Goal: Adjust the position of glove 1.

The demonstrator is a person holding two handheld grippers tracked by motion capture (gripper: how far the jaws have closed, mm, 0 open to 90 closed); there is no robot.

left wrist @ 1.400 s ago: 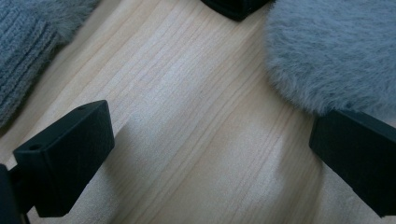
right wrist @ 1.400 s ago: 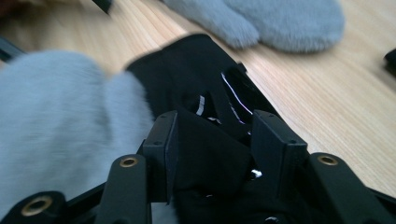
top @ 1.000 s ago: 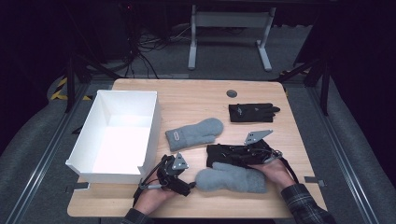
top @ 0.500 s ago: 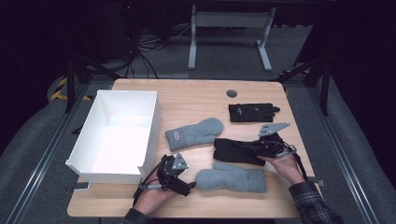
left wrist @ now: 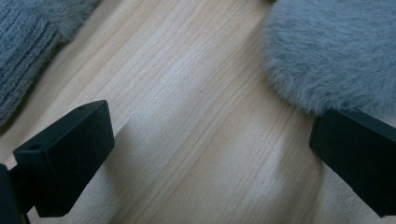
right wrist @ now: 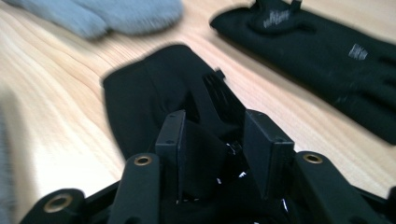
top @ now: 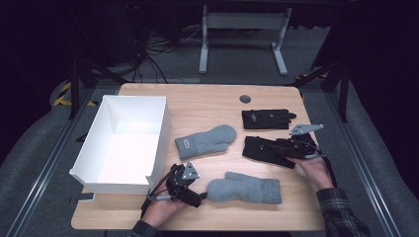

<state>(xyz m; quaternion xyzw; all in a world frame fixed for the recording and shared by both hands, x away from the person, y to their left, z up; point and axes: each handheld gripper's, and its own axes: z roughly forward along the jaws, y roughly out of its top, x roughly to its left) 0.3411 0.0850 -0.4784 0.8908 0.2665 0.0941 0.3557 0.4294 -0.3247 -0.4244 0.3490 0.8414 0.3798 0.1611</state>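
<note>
Pale wood table (top: 207,106), visible grain, satin sheen. Fluffy grey fleece on near mitten (top: 244,188); far mitten (top: 205,141) with ribbed knit cuff. Matt black smooth-knit gloves (top: 269,150) (top: 267,119). White box (top: 126,140), matt card-like. Matt black plastic on left gripper (left wrist: 210,154).

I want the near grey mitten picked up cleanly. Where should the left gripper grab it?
Grip the near grey mitten at its rounded fingertip end, coming level from the left. That end lies flat on the table, right by the left gripper, whose jaws stand wide apart.

box (top: 129,140) left, mittens (top: 205,140) centre, gloves (top: 266,119) right
</note>
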